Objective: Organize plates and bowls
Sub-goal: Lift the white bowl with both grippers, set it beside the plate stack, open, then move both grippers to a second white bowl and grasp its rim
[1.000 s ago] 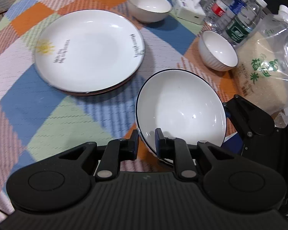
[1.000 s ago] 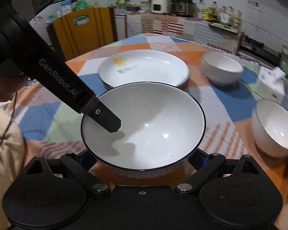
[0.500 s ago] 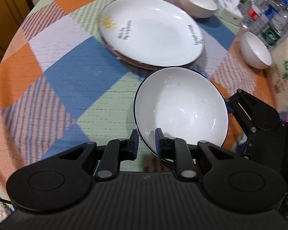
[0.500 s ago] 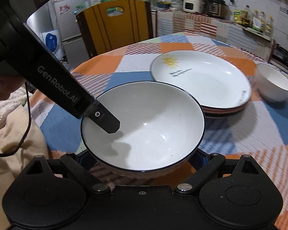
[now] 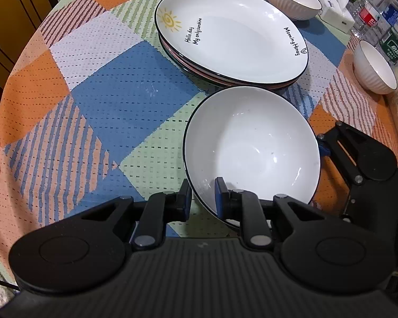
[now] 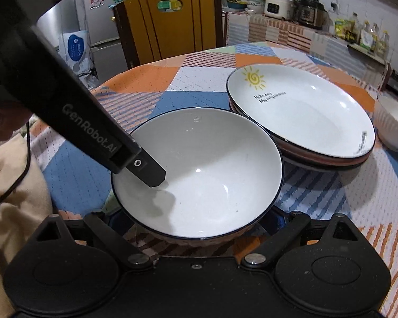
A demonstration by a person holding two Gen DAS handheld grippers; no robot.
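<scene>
Right wrist only — yellow chair (image 6: 169,26).

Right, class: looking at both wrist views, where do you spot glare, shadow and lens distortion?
Left wrist view: small bright glints on the big bowl, and the table edge bows from fisheye distortion. Right wrist view: the left gripper casts a soft grey shadow inside that bowl, highlights dot the sun plate, and the chair and counter curve toward the frame edges.
</scene>
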